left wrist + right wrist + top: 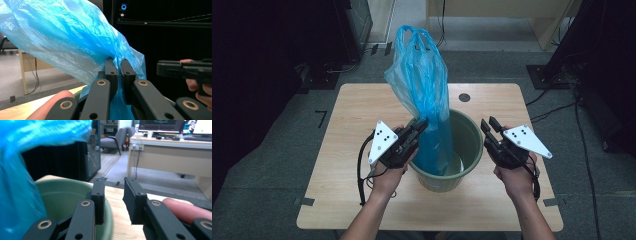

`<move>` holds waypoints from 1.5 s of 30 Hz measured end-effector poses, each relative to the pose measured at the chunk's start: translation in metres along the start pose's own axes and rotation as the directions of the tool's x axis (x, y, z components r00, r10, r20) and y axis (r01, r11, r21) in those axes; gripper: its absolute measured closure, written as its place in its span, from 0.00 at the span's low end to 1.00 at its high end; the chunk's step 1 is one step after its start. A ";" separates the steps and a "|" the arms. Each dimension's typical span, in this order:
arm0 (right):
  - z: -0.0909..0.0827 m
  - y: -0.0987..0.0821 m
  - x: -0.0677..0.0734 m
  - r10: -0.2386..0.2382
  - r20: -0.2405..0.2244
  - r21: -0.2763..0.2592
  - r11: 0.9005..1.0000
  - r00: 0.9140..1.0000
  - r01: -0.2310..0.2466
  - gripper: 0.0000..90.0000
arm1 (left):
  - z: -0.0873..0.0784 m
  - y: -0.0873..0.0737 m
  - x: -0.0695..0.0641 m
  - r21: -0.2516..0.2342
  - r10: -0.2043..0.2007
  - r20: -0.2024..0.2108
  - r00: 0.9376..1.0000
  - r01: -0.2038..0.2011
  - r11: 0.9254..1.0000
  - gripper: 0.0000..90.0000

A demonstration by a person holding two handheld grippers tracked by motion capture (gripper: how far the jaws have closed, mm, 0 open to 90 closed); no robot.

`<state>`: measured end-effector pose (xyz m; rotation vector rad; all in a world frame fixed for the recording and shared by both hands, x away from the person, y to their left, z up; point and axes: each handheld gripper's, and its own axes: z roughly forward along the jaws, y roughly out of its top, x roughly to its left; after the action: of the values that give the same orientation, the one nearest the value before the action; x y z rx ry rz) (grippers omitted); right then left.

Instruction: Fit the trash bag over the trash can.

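A thin blue plastic bag (pixel 424 75) stands up out of a green bucket (pixel 472 135) at the middle of the wooden table, its handles hanging loose at the top. My left gripper (pixel 422 124) sits at the bucket's left rim, shut on the bag's gathered side. In the left gripper view the film (pixel 62 37) is pinched between the two jaws (pixel 117 62). My right gripper (pixel 488 122) hovers just right of the bucket, open, with nothing between its jaws (pixel 113 182). From there the bucket rim (pixel 65 195) and the bag (pixel 15 195) lie to the left.
The light wooden table (pixel 362 105) has a round cable hole (pixel 464 97) behind the bucket. Dark cabinets stand at both sides, and cables run over the grey floor (pixel 562 107). A desk (pixel 170 152) and an office chair (pixel 117 138) stand farther off.
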<state>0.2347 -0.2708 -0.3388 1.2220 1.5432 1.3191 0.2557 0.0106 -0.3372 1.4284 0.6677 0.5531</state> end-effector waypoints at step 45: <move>0.025 0.041 0.050 0.194 -0.138 0.061 0.981 0.971 -0.187 1.00 | -0.006 -0.022 -0.014 0.015 0.099 0.037 0.994 -0.099 0.995 0.99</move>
<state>0.2527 -0.2157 -0.3014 1.3584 1.5962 1.5304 0.2407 0.0038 -0.3580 1.4900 0.5761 0.5984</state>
